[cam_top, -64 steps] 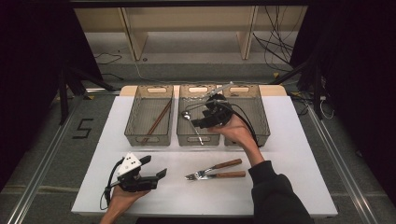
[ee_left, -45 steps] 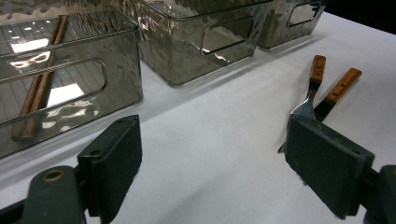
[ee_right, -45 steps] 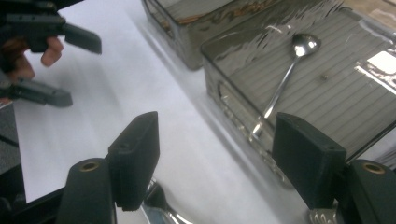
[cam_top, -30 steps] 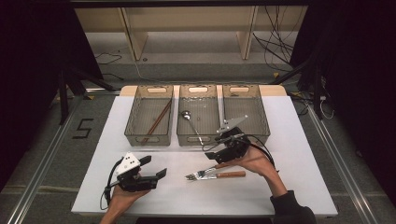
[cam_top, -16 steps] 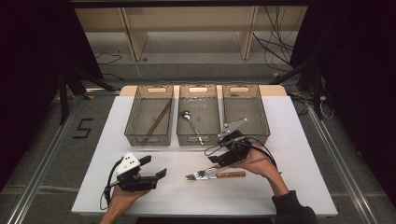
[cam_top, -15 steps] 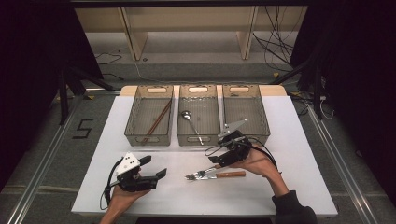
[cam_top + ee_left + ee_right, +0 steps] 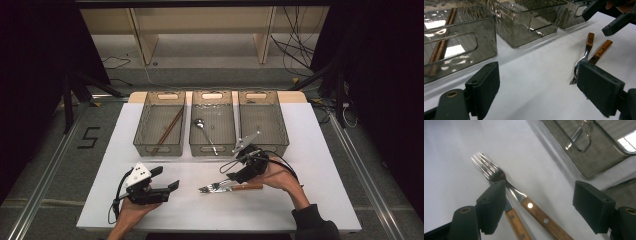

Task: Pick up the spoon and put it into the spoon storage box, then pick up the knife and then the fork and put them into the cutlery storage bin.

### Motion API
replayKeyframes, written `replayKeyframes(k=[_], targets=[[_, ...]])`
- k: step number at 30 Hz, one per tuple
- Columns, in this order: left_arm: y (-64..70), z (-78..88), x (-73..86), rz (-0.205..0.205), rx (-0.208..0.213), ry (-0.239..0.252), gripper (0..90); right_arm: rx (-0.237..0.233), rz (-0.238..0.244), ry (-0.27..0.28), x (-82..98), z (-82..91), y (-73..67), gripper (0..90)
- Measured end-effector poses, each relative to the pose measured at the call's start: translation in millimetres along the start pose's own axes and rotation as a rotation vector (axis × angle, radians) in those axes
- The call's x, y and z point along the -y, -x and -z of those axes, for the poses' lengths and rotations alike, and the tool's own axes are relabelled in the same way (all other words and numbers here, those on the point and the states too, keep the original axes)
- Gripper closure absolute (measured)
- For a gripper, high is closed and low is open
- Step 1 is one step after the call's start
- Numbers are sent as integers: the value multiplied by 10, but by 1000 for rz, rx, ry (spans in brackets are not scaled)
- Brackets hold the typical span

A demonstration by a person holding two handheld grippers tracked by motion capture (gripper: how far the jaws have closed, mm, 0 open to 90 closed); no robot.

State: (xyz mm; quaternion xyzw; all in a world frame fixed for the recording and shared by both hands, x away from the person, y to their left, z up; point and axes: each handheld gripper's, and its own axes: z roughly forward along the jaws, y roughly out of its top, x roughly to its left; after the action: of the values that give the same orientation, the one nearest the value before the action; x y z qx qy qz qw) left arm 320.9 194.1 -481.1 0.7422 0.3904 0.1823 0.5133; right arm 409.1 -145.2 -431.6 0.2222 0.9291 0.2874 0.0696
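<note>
While the left tool (image 7: 159,184) rests at 7 o'clock on the white worktop (image 7: 320,165), jaws spread wide and gripping nothing, the right tool (image 7: 240,172) hovers at 5 o'clock, released, jaws straddling a wooden-handled fork (image 7: 506,186). Fork lies flat just beside a second wooden-handled utensil (image 7: 515,220), head hidden behind one jaw. Beyond, three smoked clear bins in a row: 11 o'clock bin (image 7: 161,127) holds chopsticks (image 7: 168,131), 12 o'clock bin (image 7: 213,125) holds a spoon (image 7: 205,132), 1 o'clock bin (image 7: 263,120) behind the right tool.
</note>
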Motion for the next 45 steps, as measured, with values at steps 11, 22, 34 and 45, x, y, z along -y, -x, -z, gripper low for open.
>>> replayKeyframes(k=[11,22,34,45], targets=[[3,2,-3,0,1,2,185,3,31,-74,46,-102,2,276],[7,9,-4,-4,-1,4,185,12,57,-120,85,-125,26,305],[5,13,8,-3,-4,2,185,0,94,-177,81,-182,44,351],[-2,9,9,-3,-5,0,185,-5,148,-218,56,-259,65,430]])
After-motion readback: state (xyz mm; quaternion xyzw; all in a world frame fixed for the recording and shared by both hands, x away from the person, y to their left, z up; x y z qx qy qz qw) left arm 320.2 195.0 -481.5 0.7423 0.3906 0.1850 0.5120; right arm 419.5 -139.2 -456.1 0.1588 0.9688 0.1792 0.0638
